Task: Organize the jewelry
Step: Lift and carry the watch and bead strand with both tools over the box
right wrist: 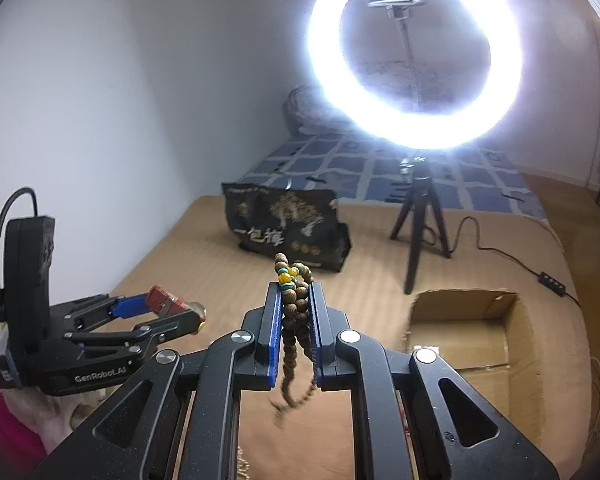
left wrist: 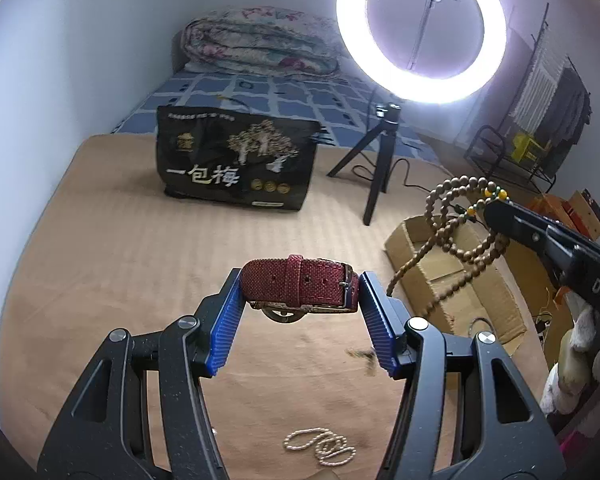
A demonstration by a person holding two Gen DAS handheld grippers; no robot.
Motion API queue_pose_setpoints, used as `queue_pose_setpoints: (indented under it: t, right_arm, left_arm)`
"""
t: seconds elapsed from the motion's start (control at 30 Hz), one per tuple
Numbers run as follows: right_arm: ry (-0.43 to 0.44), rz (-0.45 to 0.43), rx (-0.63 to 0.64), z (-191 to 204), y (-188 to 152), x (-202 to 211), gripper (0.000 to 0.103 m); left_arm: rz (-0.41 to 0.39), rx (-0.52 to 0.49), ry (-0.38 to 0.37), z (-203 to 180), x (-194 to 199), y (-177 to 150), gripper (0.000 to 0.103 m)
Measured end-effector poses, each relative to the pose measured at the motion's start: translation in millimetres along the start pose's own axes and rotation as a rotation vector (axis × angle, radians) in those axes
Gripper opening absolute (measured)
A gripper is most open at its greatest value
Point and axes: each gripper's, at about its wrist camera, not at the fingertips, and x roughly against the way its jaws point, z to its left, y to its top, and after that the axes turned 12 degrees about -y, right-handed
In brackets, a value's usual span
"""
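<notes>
Your left gripper [left wrist: 300, 300] squeezes the red watch [left wrist: 300, 286] up above the tan blanket [left wrist: 120, 240]. Your right gripper [right wrist: 295, 292] pinches the wooden bead necklace [right wrist: 296, 312] in the air, near the cardboard box [right wrist: 472, 336].

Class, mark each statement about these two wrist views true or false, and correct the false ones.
1. The left tool holds a red-strapped watch between its blue pads. True.
2. The right tool is open and holds nothing. False: it is shut on a wooden bead string, whose loops hang below it.
3. A pearl strand lies on the tan cover. True.
4. The cardboard box holds the pearl strand. False: the strand lies on the cover outside the box.
5. The ring light is switched off. False: it glows brightly on its tripod.
</notes>
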Motion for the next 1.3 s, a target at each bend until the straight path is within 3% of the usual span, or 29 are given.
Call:
queue_pose_setpoints:
  t: [0.53,0.87,1.3]
  right_arm:
    - [-0.136,-0.083,-0.146,-90,0,49,0.011]
    - [-0.207,-0.027,-0.195,-141,-12,43,0.011]
    - [-0.236,0.095,-0.202,-168,-38,13,0.011]
  left_arm:
    - [0.035,-0.093,-0.123,-78,-31,-5,0.059]
    - [0.089,-0.146,-0.178,-125,-65,-18,0.059]
    - [0.13,-0.146,-0.177,-141,-118,-15,0.059]
